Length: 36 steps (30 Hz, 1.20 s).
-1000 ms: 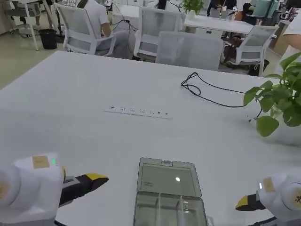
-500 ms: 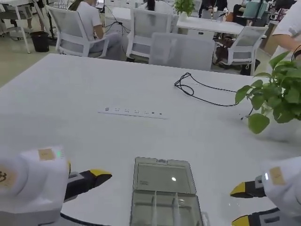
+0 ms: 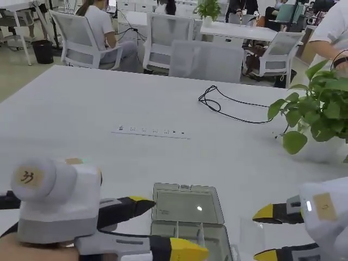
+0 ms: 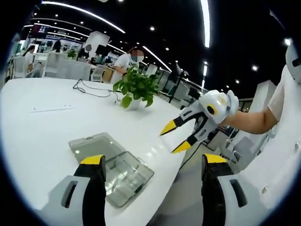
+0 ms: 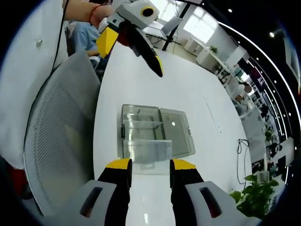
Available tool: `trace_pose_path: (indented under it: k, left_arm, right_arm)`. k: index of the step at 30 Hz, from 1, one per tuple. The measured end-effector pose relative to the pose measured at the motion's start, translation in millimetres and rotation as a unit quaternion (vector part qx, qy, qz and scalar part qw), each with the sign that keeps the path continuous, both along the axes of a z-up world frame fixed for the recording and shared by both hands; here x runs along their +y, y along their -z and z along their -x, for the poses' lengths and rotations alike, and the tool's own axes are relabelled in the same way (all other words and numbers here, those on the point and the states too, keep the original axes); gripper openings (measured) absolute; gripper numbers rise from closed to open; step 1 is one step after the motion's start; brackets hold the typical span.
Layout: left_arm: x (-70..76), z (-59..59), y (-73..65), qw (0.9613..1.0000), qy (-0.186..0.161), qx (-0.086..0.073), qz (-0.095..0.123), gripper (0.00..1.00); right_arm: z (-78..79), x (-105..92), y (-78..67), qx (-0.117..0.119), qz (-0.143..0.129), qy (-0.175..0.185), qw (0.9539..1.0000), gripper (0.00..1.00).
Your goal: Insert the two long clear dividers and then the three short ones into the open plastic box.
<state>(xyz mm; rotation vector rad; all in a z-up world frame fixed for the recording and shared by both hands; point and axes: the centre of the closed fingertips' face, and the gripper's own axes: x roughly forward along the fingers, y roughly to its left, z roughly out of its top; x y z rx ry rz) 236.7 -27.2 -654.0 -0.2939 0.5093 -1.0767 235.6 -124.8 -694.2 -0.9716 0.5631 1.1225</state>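
Beyond the box (image 3: 185, 205), cable (image 3: 216, 107), plant (image 3: 318, 111).

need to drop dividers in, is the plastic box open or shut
Open: the plastic box has its lid folded flat on the table, compartments exposed.

I work at a big white table (image 3: 81, 109). It is flat and smooth. An open see-through box (image 3: 187, 205) lies on it, close to the near edge, with its lid laid back flat. A small clear divider (image 5: 149, 151) shows just beside the box, but I cannot tell if it rests on the table. Farther off, a thin white strip of sockets (image 3: 152, 131) sits in the table top. A black cable (image 3: 213, 103) lies in a loop past that. A green plant (image 3: 318, 111) in a white pot stands on the right.
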Motion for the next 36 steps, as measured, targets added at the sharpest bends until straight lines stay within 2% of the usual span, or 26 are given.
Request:
trace_pose_path:
  k: [2, 3, 4, 5, 6, 8, 10, 14, 17, 23, 27, 36]
  left_arm:
    - [-6.5, 4.7, 1.2, 0.9986, -0.001, 0.05, 0.016, 0.79]
    - [-8.5, 5.4, 2.5, 0.9974, -0.003, 0.07, 0.021, 0.78]
    - [-12.1, 6.1, 1.6, 0.9962, -0.002, 0.081, 0.033, 0.78]
    - [-13.1, 4.6, -0.2, 0.9971, -0.001, 0.067, 0.036, 0.75]
    - [-14.9, 5.6, -0.8, 0.9969, 0.0, 0.067, 0.04, 0.7]
    - [-18.9, 6.8, 0.2, 0.9951, -0.001, 0.087, 0.048, 0.62]
    - [-21.4, 5.6, 1.6, 0.9939, -0.004, 0.096, 0.056, 0.58]
    - [-26.5, 4.2, 5.8, 0.9897, -0.009, 0.124, 0.07, 0.43]
    - [-32.2, 4.7, 7.5, 0.9869, -0.006, 0.138, 0.084, 0.34]
    - [-42.4, 9.3, 13.0, 0.9855, 0.005, 0.149, 0.08, 0.15]
    - [-46.7, 12.4, 12.3, 0.9842, 0.01, 0.155, 0.085, 0.1]
    - [-50.0, 16.2, 12.6, 0.9819, 0.017, 0.164, 0.092, 0.03]
  right_arm:
    - [1.5, 4.1, -3.1, -0.005, 0.001, -0.002, 1.0, 0.33]
    - [2.3, 7.0, -5.4, -0.008, 0.001, -0.002, 1.0, 0.33]
    - [3.2, 9.3, -6.7, -0.01, 0.001, -0.003, 0.9999, 0.33]
    - [4.4, 12.6, -8.4, -0.013, 0.001, -0.004, 0.9999, 0.33]
    - [5.1, 14.8, -9.4, -0.015, 0.001, -0.006, 0.9999, 0.33]
    - [7.5, 19.9, -11.3, -0.019, 0.003, -0.008, 0.9998, 0.33]
    - [9.2, 24.5, -13.4, -0.024, 0.005, -0.013, 0.9996, 0.33]
    - [11.3, 32.2, -18.2, -0.027, 0.004, -0.016, 0.9995, 0.33]
    - [13.2, 37.8, -22.5, -0.027, 0.0, -0.018, 0.9995, 0.33]
    - [15.6, 46.0, -26.7, -0.036, 0.005, -0.029, 0.9989, 0.33]
    - [16.9, 48.8, -28.1, -0.038, 0.007, -0.034, 0.9987, 0.33]
    - [18.8, 50.6, -27.7, -0.041, 0.018, -0.041, 0.9981, 0.33]
